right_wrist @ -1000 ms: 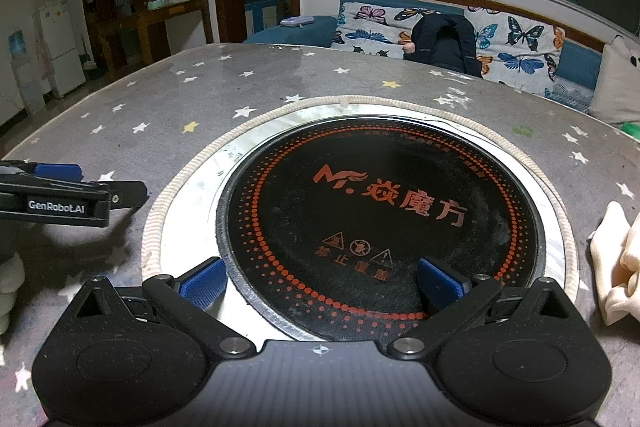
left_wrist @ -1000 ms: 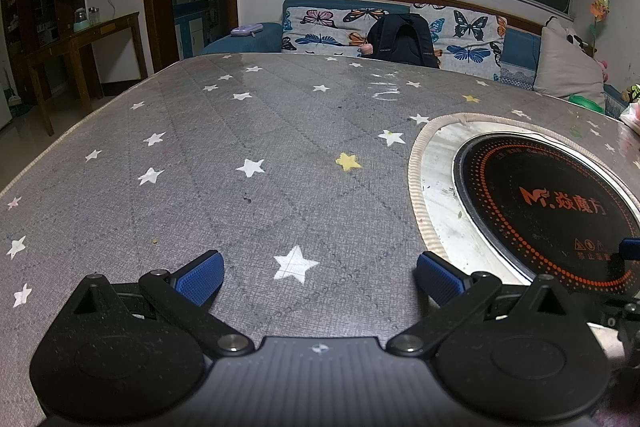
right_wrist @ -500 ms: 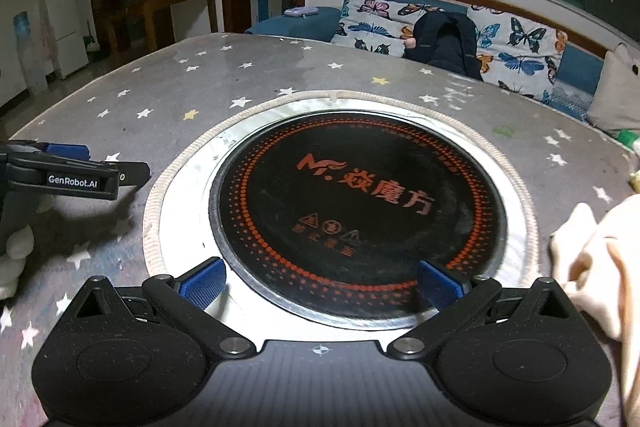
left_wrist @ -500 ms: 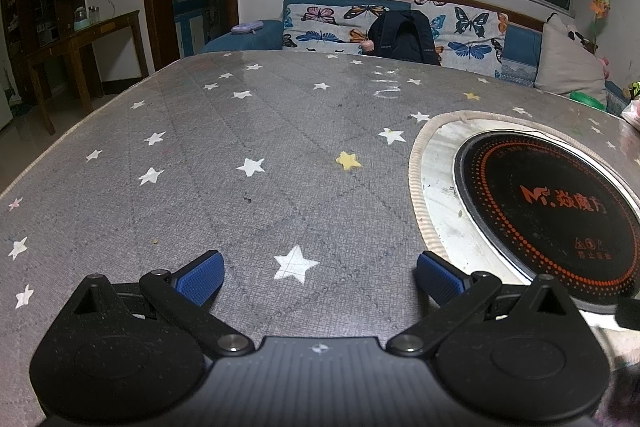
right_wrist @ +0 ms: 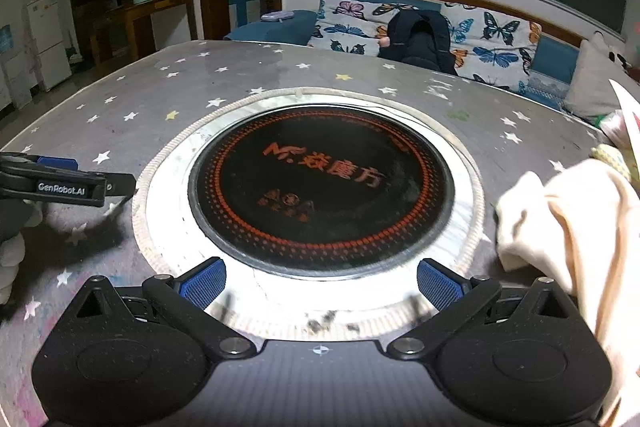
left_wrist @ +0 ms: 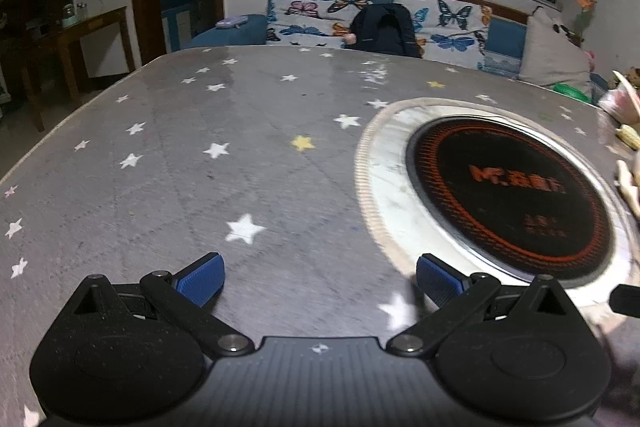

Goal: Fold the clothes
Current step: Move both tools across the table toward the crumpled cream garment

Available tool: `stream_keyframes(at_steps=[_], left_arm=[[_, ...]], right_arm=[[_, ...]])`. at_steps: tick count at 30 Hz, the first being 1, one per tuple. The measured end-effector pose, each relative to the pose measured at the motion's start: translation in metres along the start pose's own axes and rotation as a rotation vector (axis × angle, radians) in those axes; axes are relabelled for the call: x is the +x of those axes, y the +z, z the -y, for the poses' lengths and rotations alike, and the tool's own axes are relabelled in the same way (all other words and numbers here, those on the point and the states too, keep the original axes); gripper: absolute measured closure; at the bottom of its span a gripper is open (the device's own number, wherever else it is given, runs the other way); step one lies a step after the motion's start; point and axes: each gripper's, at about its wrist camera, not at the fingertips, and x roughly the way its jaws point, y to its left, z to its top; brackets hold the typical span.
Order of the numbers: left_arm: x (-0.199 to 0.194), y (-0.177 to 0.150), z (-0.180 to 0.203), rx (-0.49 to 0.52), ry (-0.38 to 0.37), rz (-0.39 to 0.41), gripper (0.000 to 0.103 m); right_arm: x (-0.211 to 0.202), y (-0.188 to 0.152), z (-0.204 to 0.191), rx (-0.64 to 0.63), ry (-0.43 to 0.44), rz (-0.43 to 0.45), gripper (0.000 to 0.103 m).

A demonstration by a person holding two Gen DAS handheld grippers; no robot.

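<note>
A cream garment [right_wrist: 568,227] lies crumpled on the right side of the table in the right wrist view; its edge shows at the far right of the left wrist view [left_wrist: 628,183]. My right gripper [right_wrist: 320,283] is open and empty, above the near rim of the round cooktop, with the garment just to its right. My left gripper [left_wrist: 318,279] is open and empty over the grey star-patterned tablecloth [left_wrist: 200,163], left of the cooktop. It also shows from the side in the right wrist view [right_wrist: 72,183].
A black round induction cooktop [right_wrist: 320,183] with a pale ring sits in the middle of the table. A butterfly-patterned sofa [right_wrist: 480,35] with a black backpack [right_wrist: 420,39] stands behind the table. Small items [right_wrist: 616,135] lie at the table's right edge.
Both grippers have moved up and back from the table. The right view has turned right, so more of the cream garment shows. Both stay open.
</note>
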Motion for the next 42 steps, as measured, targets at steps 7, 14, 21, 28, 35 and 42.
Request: stream_keyframes(at_steps=[7,14,21,28,35,42], left_arm=[[-0.017,-0.004,0.026,0.025,-0.053,0.009,0.000],[-0.032,-0.008,0.054,0.074,-0.100,0.015,0.000],[-0.046,-0.008,0.080,0.112,-0.157,0.031,0.000],[-0.051,-0.009,0.102,0.152,-0.200,0.030,0.000],[-0.057,-0.011,0.122,0.182,-0.243,0.021,0.000],[-0.061,-0.014,0.140,0.215,-0.279,0.008,0.000]], right_arm=[[-0.011,-0.008,0.009,0.025,-0.028,-0.007,0.000],[-0.022,-0.019,0.017,0.059,-0.050,-0.008,0.000],[-0.033,-0.028,0.026,0.081,-0.069,-0.003,0.000],[-0.044,-0.040,0.031,0.102,-0.083,-0.010,0.000],[-0.062,-0.059,0.040,0.133,-0.102,0.000,0.000],[-0.074,-0.077,0.050,0.152,-0.125,0.001,0.000]])
